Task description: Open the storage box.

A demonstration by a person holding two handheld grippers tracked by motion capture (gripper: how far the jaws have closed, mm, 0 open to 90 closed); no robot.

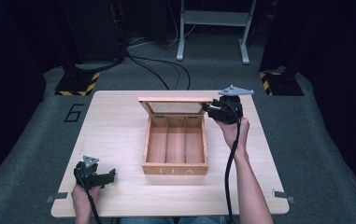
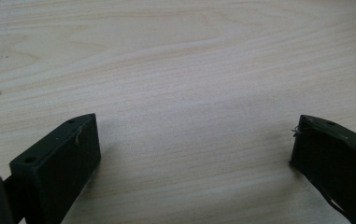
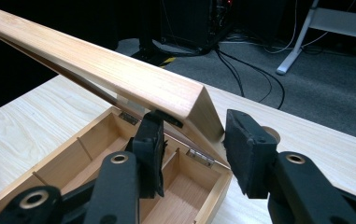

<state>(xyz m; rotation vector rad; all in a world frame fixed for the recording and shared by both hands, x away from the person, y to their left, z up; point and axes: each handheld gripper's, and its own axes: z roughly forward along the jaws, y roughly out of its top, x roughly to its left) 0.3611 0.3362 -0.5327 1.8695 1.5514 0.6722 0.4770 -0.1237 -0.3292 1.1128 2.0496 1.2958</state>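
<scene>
Up top, right hand-held gripper (image 3: 192,149) clenched on box lid (image 3: 119,74) corner edge, left hand-held gripper (image 2: 194,154) released over bare table (image 2: 175,56).

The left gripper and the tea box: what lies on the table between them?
Nothing; in the high view, bare table separates the left gripper from the tea box.

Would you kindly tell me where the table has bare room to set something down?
The light wooden table lies bare between its left edge and the open wooden tea box, and along the front. Around the box's raised lid, the right gripper crowds things.
</scene>
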